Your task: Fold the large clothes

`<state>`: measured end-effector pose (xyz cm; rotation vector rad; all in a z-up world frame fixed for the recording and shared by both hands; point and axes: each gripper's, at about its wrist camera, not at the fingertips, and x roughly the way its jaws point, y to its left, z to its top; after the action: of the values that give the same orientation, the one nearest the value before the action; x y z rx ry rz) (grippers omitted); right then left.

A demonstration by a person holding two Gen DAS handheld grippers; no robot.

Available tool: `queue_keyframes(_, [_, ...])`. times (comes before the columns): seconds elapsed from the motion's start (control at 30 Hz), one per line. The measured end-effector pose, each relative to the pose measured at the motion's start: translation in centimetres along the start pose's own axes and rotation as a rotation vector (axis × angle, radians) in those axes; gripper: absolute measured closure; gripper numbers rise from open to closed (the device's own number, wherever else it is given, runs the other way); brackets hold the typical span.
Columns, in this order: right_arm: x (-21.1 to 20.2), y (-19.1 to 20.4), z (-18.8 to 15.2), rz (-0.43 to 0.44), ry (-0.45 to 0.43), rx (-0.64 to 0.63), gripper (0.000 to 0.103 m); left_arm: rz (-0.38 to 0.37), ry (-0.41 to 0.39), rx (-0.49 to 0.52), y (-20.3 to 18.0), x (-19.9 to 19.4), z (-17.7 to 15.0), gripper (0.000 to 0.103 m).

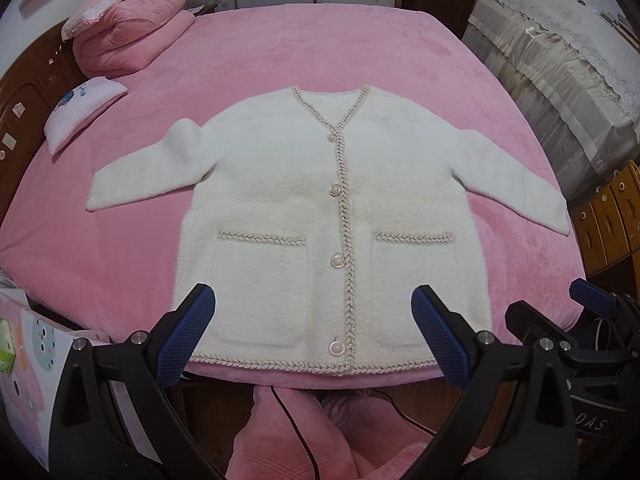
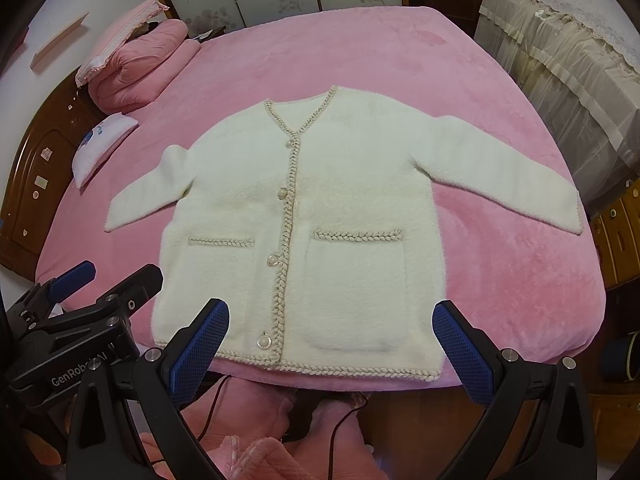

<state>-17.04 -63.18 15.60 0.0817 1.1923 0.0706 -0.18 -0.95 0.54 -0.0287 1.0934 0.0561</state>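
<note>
A fluffy white cardigan (image 1: 280, 200) with braided beige trim, pearl buttons and two front pockets lies flat, buttoned, face up on the pink bed, sleeves spread to both sides, hem towards me. It also shows in the right wrist view (image 2: 340, 216). My left gripper (image 1: 314, 332) is open and empty, held above the hem near the bed's front edge. My right gripper (image 2: 330, 344) is open and empty, beside the left one over the hem. Each gripper shows at the edge of the other's view: the right one (image 1: 592, 308) and the left one (image 2: 80, 280).
The pink bed (image 1: 120, 248) fills the scene. A folded pink quilt (image 1: 132, 36) and a small white pillow (image 1: 80, 112) lie at its far left by the wooden headboard. A lace-covered cabinet (image 1: 560, 64) stands on the right. A cable (image 1: 296, 420) hangs in front of me.
</note>
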Motion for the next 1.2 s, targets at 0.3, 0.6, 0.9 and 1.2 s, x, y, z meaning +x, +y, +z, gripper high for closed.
queue_keyframes(0.3, [0.1, -0.2, 0.2, -0.005, 0.005, 0.002, 0.000, -0.004, 0.007, 0.001, -0.2, 0.1, 0.3, 0.005])
queue_keyframes(0.6, [0.3, -0.4, 0.6, -0.007, 0.008, 0.003, 0.000, -0.006, 0.010, 0.002, -0.3, 0.4, 0.5, 0.005])
queue_keyframes(0.9, [1.5, -0.4, 1.9, 0.009, 0.030, 0.036, 0.000, -0.003, 0.049, -0.002, 1.0, 1.3, 0.7, 0.005])
queue_keyframes(1.2, [6.0, 1.9, 3.8, 0.009, 0.148, 0.101, 0.000, -0.106, 0.151, -0.059, 6.5, 5.0, 0.9, 0.005])
